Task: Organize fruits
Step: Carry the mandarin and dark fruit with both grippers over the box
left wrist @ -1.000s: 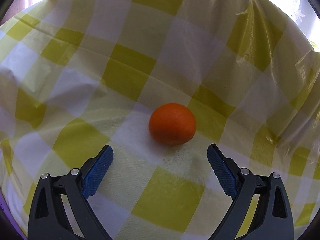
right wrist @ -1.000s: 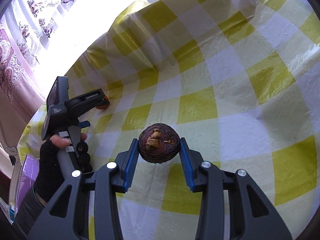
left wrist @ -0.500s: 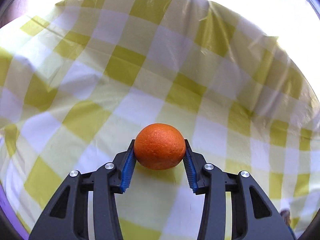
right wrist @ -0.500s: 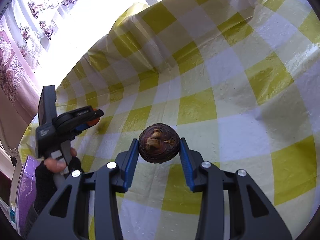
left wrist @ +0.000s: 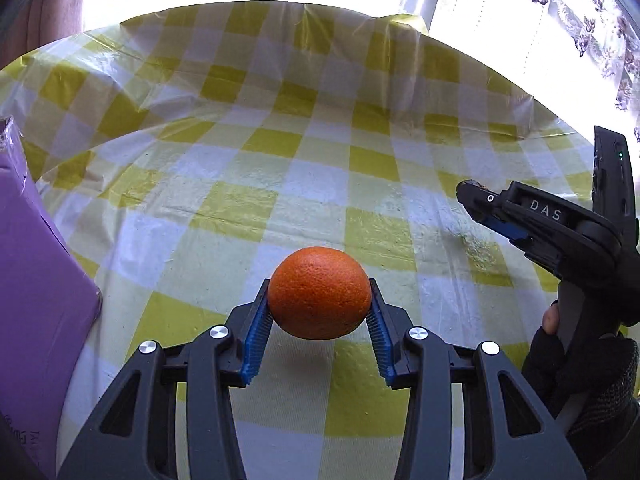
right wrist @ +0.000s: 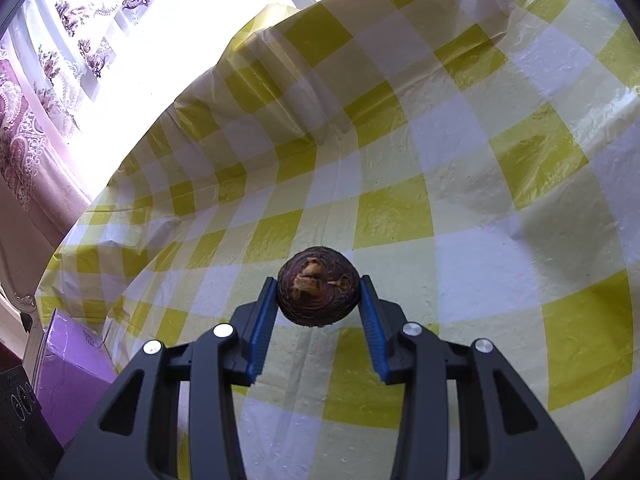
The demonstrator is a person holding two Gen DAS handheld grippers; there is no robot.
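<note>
An orange (left wrist: 319, 292) is clamped between the blue pads of my left gripper (left wrist: 319, 308), lifted above the yellow-and-white checked tablecloth (left wrist: 280, 184), with its shadow below. In the right wrist view my right gripper (right wrist: 319, 304) is shut on a dark brown round fruit (right wrist: 318, 292) with a pale dried stem end, also held above the cloth. The right gripper (left wrist: 480, 202) shows again at the right edge of the left wrist view, in a gloved hand (left wrist: 580, 376); only a dark sliver of its fruit shows there.
A purple box (left wrist: 36, 312) stands at the left edge of the table, also seen as a purple box (right wrist: 76, 368) low on the left in the right wrist view. A bright window with patterned curtains (right wrist: 36, 92) lies beyond the table's far edge.
My left gripper closed on the orange, lifted it and swung right, so the purple box and the right gripper came into its view. It left the right wrist view. The right gripper stayed still.
</note>
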